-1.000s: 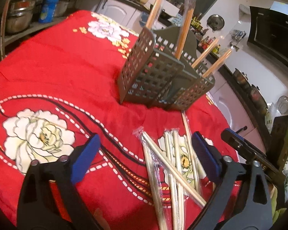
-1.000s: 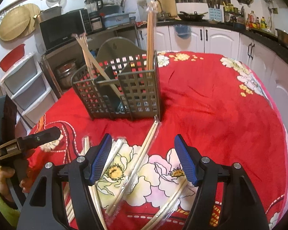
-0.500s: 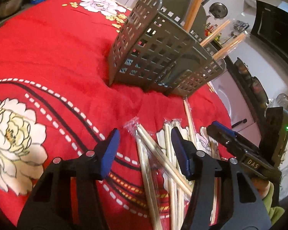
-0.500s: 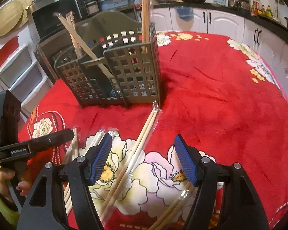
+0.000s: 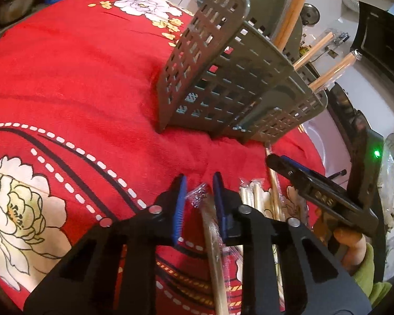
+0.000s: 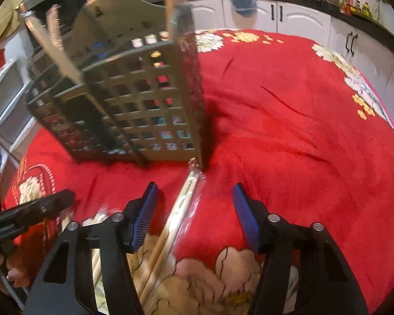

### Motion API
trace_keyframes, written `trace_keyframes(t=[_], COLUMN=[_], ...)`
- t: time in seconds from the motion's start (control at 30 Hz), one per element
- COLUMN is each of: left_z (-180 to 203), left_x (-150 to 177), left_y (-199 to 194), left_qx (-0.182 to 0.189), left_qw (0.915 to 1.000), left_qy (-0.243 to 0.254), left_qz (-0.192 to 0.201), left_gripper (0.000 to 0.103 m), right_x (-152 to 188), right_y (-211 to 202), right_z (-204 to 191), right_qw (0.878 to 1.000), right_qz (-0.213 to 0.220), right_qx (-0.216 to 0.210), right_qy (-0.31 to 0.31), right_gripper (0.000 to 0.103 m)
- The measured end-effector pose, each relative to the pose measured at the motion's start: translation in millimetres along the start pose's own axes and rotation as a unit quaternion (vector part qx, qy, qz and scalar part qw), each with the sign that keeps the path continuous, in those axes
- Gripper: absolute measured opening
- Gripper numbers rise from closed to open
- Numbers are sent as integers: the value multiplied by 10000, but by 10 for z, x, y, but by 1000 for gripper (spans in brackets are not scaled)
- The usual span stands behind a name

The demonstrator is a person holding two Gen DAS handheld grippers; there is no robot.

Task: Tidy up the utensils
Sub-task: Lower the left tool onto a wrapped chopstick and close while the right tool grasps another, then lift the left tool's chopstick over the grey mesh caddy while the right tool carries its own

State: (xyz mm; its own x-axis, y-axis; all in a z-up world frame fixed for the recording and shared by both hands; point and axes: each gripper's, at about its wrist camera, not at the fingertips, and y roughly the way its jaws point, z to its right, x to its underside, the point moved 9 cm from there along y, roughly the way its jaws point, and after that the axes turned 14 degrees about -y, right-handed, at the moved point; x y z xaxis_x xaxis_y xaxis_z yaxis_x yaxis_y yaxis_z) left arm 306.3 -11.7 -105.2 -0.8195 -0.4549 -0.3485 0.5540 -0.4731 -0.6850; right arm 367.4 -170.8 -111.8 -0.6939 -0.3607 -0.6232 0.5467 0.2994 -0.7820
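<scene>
A grey lattice utensil caddy [image 5: 231,78] stands on the red flowered tablecloth [image 5: 78,73] with several wrapped chopstick pairs upright in it; it also shows in the right wrist view [image 6: 134,99]. My left gripper [image 5: 198,191] has its jaws nearly shut around one plastic-wrapped chopstick pair [image 5: 212,241] lying on the cloth. More wrapped pairs [image 5: 260,199] lie just to its right. My right gripper [image 6: 194,204] is open, low over another wrapped pair [image 6: 176,215] that points at the caddy's corner. Each gripper shows in the other's view.
White kitchen cabinets [image 6: 283,15] and a dark counter run behind the table. Shelves with pots [image 5: 18,2] stand at the far left. The table edge drops off on the right [image 5: 325,141].
My left gripper dropped to the cloth and closed from wide open to a narrow gap around a wrapped pair. My right gripper moved forward and down toward the caddy, staying open.
</scene>
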Motion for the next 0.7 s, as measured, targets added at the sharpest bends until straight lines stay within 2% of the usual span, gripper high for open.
trace_keyframes(t=[0.17, 0.3, 0.5, 0.7], left_z=[30, 100, 237, 402], left_x=[-7, -13, -42, -121], left_y=[-25, -92, -253, -393], left_qx=[29, 121, 287, 431], left_qw=[10000, 9998, 9990, 9976], left_qy=[66, 133, 226, 332], left_qz=[42, 119, 268, 428], left_gripper=[10, 9, 7, 6], right_x=[-43, -38, -53, -110], right_y=[57, 62, -64, -342], right_z=[-25, -8, 51, 60], right_qw=[9999, 9998, 9995, 9973], right_qz=[7, 27, 238, 586], right_qx=[62, 141, -113, -302], right_qy=[-82, -131, 165, 334], right_gripper=[41, 18, 8, 6])
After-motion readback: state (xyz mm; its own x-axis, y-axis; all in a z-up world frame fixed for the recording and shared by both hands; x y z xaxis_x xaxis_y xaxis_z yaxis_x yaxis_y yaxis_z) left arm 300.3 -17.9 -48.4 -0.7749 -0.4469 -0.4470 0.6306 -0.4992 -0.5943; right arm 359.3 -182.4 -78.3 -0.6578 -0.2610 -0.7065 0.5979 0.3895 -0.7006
